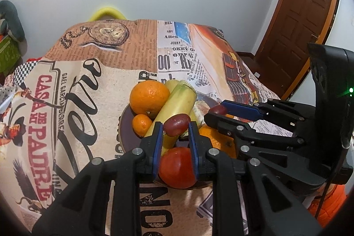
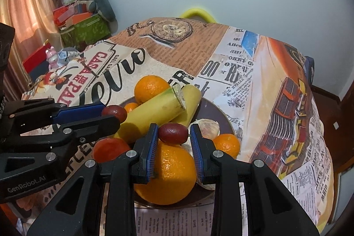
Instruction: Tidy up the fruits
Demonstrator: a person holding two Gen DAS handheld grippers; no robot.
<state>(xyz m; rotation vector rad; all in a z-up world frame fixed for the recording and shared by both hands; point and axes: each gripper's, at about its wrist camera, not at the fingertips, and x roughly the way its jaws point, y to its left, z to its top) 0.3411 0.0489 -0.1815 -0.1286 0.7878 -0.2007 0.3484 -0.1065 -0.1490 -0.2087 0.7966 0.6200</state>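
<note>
A dark plate (image 1: 124, 121) on the printed tablecloth holds oranges (image 1: 149, 97), small mandarins (image 1: 141, 124), yellow-green stalks (image 1: 177, 105), a red tomato (image 1: 177, 167) and a pale bulb (image 2: 208, 128). My left gripper (image 1: 176, 128) is shut on a dark red oval fruit (image 1: 177, 126) above the plate. My right gripper (image 2: 173, 132) is shut on another dark red oval fruit (image 2: 173, 133) above a large orange (image 2: 168, 176). Each gripper shows in the other's view, the right (image 1: 218, 110) and the left (image 2: 114, 113), holding its fruit.
The tablecloth (image 1: 66, 103) covers the table, whose right edge drops toward a brown door (image 1: 298, 37). Boxes, a toy and a green bin (image 2: 86, 30) stand at the far left by a curtain. A yellow chair back (image 2: 197, 13) shows behind the table.
</note>
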